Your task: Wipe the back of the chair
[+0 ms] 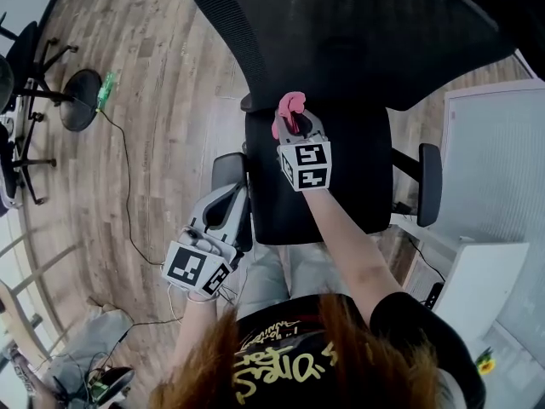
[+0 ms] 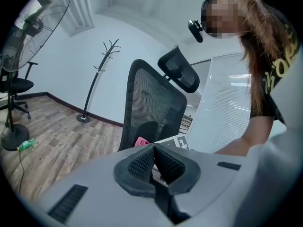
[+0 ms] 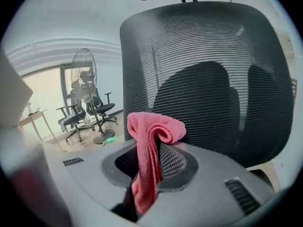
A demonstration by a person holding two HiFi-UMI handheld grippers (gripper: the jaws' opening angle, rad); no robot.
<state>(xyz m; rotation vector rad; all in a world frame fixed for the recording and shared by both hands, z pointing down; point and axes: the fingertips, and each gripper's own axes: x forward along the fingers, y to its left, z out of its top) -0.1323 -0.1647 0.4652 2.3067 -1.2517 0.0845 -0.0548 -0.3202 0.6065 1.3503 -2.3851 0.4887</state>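
Wood-plank floor (image 1: pixel 153 75) runs under a black office chair (image 2: pixel 151 103); white walls, a coat stand (image 2: pixel 97 79) and a standing fan (image 3: pixel 84 77) sit in the bkgd. Chair's mesh back (image 3: pixel 203 70) fills most of the right gripper view, w/ the headrest (image 2: pixel 180 70) above it. R gripper (image 3: pixel 150 150) is clamped on a pink cloth (image 3: pixel 155 126): the cloth is pinched between both pads, its folded top bulges above the jaws and a tail hangs down behind. In the head view the R gripper is held over the seat (image 1: pixel 362 156), cloth up near the lower part of the back. It's prob. just short of the mesh, but contact is hard to judge. L gripper (image 1: pixel 234 196) is lower, beside the seat's edge on the person's left. Its jaws are pressed together w/ nothing between them, and its view takes in the chair from the side.
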